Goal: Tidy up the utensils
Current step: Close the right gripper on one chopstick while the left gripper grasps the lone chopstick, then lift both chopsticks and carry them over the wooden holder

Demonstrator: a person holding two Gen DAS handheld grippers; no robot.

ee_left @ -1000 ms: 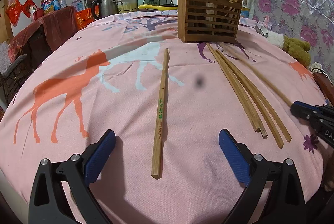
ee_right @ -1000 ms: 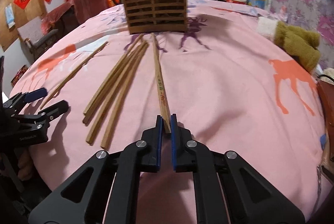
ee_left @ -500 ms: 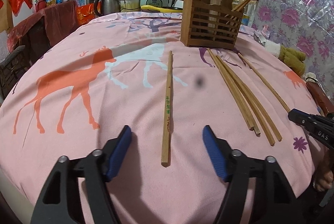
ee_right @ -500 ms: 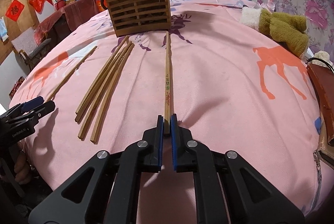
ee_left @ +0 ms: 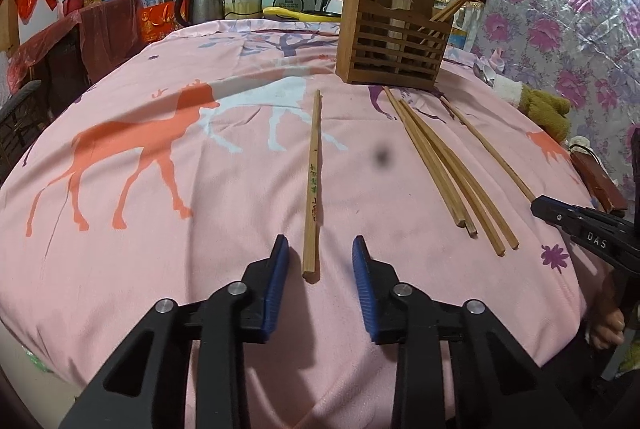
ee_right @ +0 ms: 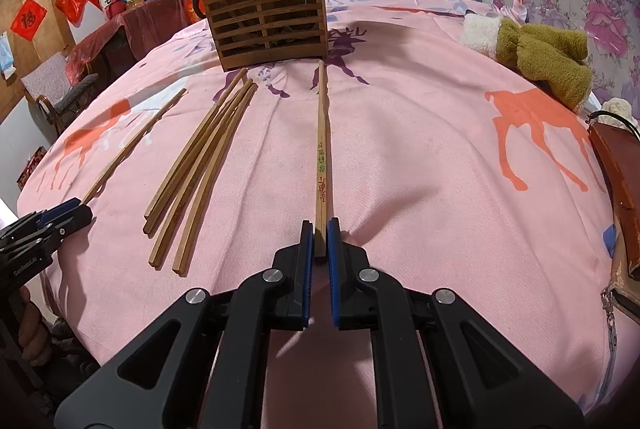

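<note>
Left wrist view shows the surface under its pink animal-print cloth, with the slatted wooden chopstick holder at the far side, a loose bundle of chopsticks lying to the right, and one lone printed chopstick pointing at me. My left gripper has just been closing around that stick's near end, pads not yet touching; if the stick sits off-centre, one pad could nudge it and roll it away on the soft cloth. My right gripper is clamped on the tip of another printed chopstick. Held that far out, I judge it could pivot or slip when lifted toward the holder.
</note>
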